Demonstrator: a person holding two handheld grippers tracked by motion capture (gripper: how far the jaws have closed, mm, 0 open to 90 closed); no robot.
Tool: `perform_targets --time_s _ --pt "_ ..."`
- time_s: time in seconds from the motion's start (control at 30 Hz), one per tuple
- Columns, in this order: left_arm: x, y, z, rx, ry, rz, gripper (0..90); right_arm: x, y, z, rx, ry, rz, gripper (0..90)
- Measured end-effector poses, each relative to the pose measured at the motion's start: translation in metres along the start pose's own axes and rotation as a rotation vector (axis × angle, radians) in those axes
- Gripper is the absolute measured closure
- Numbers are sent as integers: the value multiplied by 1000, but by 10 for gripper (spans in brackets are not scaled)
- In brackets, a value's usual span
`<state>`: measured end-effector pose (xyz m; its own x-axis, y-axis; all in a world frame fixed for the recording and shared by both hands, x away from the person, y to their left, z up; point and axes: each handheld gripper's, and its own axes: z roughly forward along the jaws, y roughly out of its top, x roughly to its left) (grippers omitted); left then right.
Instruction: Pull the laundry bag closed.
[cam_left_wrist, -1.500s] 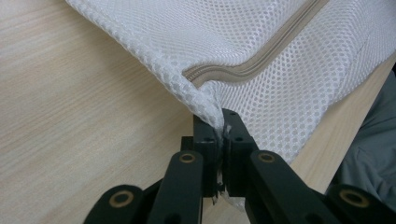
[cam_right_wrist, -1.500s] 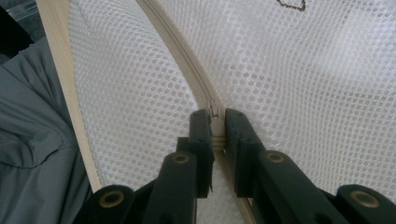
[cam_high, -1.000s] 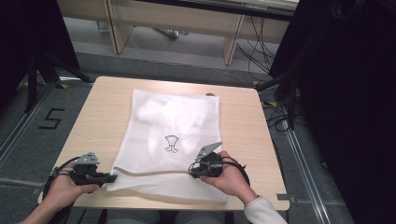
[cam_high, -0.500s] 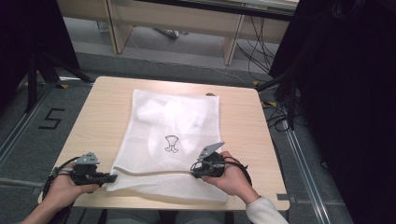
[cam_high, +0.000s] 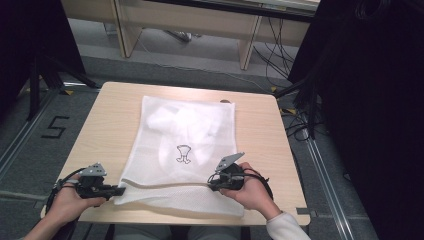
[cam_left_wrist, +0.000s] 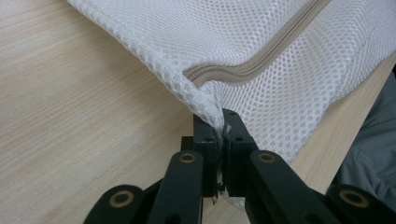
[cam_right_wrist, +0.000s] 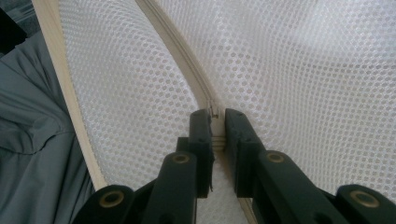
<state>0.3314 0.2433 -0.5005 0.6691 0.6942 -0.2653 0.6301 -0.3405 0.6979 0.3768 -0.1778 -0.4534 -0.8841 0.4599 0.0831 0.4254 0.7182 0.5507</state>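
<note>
A white mesh bag (cam_high: 185, 130) lies flat on the wooden table (cam_high: 260, 130), with a small black print (cam_high: 184, 153) on it. Its beige zip (cam_high: 165, 185) runs along the near edge. My left gripper (cam_high: 120, 190) is at the bag's near left corner, shut on the mesh corner (cam_left_wrist: 210, 105) right beside the end of the zip (cam_left_wrist: 261, 60). My right gripper (cam_high: 211, 184) sits farther right on the same edge. In the right gripper view its jaws (cam_right_wrist: 217, 116) are shut on the zip (cam_right_wrist: 182, 51) at the slider, with mesh (cam_right_wrist: 303, 70) on both sides.
The table's near edge (cam_right_wrist: 65, 93) runs just under the bag, with the person's grey clothing (cam_right_wrist: 28, 140) below it. Bare wood lies left and right of the bag. Beyond the table are desk legs (cam_high: 247, 50), floor cables (cam_high: 300, 125) and a floor mark "5" (cam_high: 55, 127).
My right gripper has edged slightly to the right along the zip line. The left gripper and the bag's corner have stayed put.
</note>
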Motion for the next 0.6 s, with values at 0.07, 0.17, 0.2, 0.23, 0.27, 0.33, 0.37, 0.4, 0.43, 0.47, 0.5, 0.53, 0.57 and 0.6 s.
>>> perform_targets --time_s 0.07,0.17,0.2,0.23,0.27,0.33,0.37,0.4,0.43,0.47,0.5,0.53,0.57,0.6 --pt "0 0 0 -1 -1 -1 858 0 -1 -1 1 -10 0 824" --pt "0 0 -1 4 2 0 858 0 -3 -1 12 -16 -1 824" --pt "1 0 -1 5 3 5 858 0 -3 -3 9 -18 0 824" --pt "1 0 0 2 0 1 858 0 -4 -4 17 -19 15 824" --pt "0 0 0 -1 3 -1 858 -1 -5 -4 11 -23 11 824" --pt "0 0 0 -1 2 -2 858 -2 -7 -6 6 -22 8 824" --pt "0 0 0 -4 -1 -6 858 -3 -8 -7 8 -19 9 824" --pt "1 0 -1 4 2 3 858 -3 -9 -7 7 -13 13 824" --pt "1 0 0 2 2 2 858 -3 -9 -7 12 -18 8 824" --pt "1 0 -1 5 4 4 858 -3 -10 -8 12 -26 14 824" --pt "1 0 -1 4 3 3 858 -4 -11 -8 10 -25 13 824" --pt "1 0 -1 3 1 1 858 -5 -11 -8 9 -19 11 824" --pt "0 0 0 -2 2 -4 858 -5 -12 -10 9 -18 22 824" --pt "0 0 0 -3 2 -6 858 -3 -12 -11 14 -30 37 824"
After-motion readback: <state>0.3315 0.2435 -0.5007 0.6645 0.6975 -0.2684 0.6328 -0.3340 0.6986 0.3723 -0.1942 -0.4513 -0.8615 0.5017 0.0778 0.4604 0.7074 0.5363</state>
